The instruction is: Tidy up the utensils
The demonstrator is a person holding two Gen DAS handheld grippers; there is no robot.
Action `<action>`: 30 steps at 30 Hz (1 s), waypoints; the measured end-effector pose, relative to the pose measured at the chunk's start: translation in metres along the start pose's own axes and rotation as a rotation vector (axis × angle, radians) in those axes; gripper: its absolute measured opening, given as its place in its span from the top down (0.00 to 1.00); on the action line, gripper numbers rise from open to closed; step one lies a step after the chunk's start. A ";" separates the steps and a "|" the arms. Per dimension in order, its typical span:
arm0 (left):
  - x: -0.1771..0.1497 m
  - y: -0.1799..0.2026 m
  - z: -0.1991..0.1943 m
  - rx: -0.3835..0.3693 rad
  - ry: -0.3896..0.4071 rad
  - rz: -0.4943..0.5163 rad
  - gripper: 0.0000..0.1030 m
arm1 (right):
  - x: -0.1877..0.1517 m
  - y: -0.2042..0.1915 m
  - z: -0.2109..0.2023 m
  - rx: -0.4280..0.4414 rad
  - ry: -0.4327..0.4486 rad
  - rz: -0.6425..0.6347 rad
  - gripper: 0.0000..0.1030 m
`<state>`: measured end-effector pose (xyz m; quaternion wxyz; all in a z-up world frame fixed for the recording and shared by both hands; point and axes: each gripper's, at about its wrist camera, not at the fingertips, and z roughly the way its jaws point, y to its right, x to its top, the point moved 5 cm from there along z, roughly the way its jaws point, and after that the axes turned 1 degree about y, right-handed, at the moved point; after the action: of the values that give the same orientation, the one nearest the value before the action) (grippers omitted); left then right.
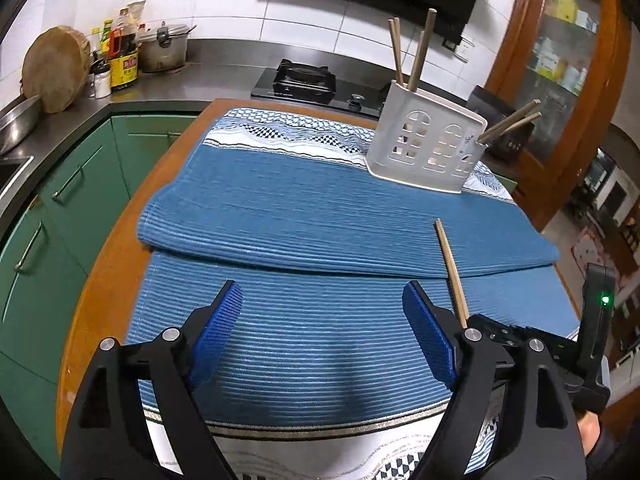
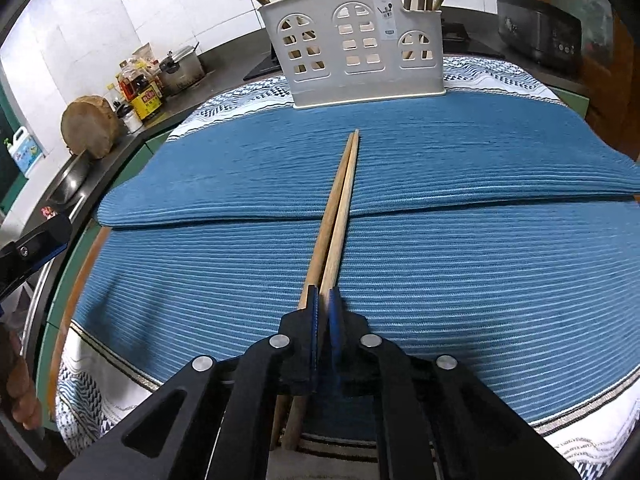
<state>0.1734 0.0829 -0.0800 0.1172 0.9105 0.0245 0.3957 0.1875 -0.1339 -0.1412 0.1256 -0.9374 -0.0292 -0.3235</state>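
1. Closest to the right wrist camera, the right gripper (image 2: 323,312) has its blue pads pinched tight on a pair of wooden chopsticks (image 2: 336,216), which run straight ahead of the jaws, low over the blue mat (image 2: 480,280).
2. Dead ahead of that claw, beyond the chopstick tips, stands the white utensil holder (image 2: 356,52), already carrying other sticks.
3. Judging from this, the step is lifting the pair and slotting it into the holder; tipping the tips downward before lowering should help them clear the rim.
4. Keep the pinch firm so the two sticks do not scissor apart.
5. Left gripper (image 1: 324,332) is spread wide with nothing between its pads, only mat ahead; it should stay clear.
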 end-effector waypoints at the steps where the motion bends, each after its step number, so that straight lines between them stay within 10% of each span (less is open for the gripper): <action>1: -0.002 0.000 0.001 0.004 -0.002 -0.003 0.20 | -0.001 -0.001 0.001 -0.003 -0.001 0.002 0.91; 21: -0.051 0.076 0.024 -0.073 -0.084 0.081 0.21 | -0.014 0.021 -0.027 -0.025 0.066 -0.036 0.94; 30: -0.076 0.121 0.067 -0.130 -0.177 0.099 0.60 | -0.032 0.037 -0.051 -0.021 0.081 -0.085 0.94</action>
<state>0.1642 -0.0581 -0.1499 0.1581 0.9325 -0.0567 0.3197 0.1366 -0.1814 -0.1306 0.1028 -0.9227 -0.0603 -0.3665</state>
